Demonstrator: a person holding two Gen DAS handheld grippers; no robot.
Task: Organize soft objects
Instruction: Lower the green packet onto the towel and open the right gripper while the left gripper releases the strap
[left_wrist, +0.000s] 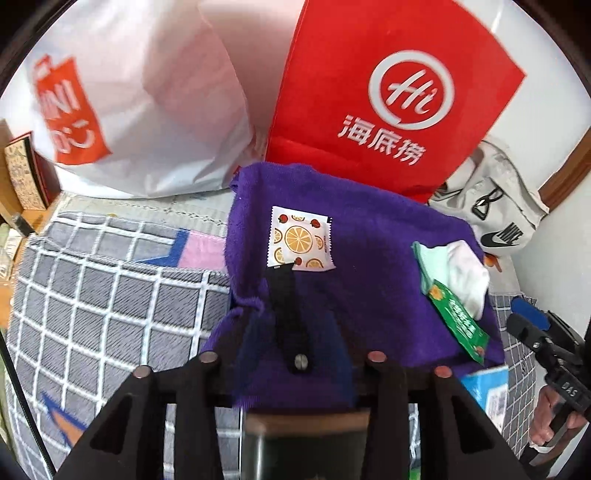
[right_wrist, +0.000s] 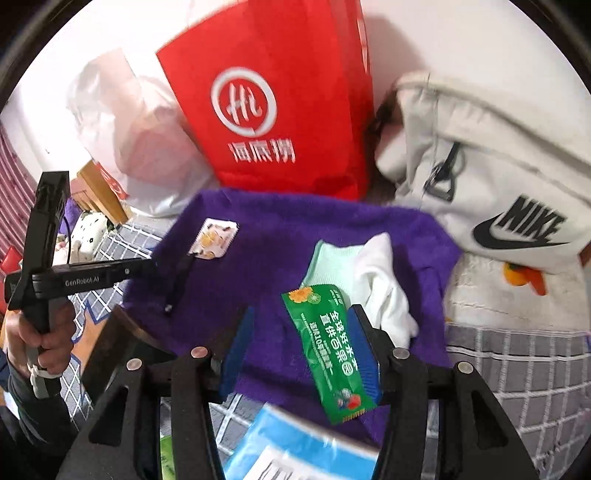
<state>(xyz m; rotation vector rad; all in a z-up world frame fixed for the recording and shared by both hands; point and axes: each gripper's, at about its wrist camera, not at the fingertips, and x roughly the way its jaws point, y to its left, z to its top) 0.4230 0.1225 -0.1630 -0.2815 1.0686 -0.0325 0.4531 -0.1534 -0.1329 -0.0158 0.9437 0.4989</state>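
Purple towel: spread flat on the bed, over a grey checked quilt, in front of the bags.
Fruit-print sachet: lies flat on the towel's left part, with a thin black strip touching its near edge.
Green snack packet: lies on the towel's right part, its far end overlapping the folded cloths.
Folded cloths: a mint-green cloth and a white cloth lie side by side on the towel, touching.
Blue-and-white pack: at the towel's near edge, partly on the quilt.
Left gripper: fingers parted, hovering above the towel's near left part; nothing is pinched between them.
Right gripper: blue-padded fingers apart; the green packet lies below and between them, not pressed by the pads.
Red paper bag: stands upright just behind the towel.
White plastic bag: beside the red bag, on its left.
Cream Nike bag: right of the red bag, near the towel's far right corner.
Person's hand: grips the left gripper's handle.
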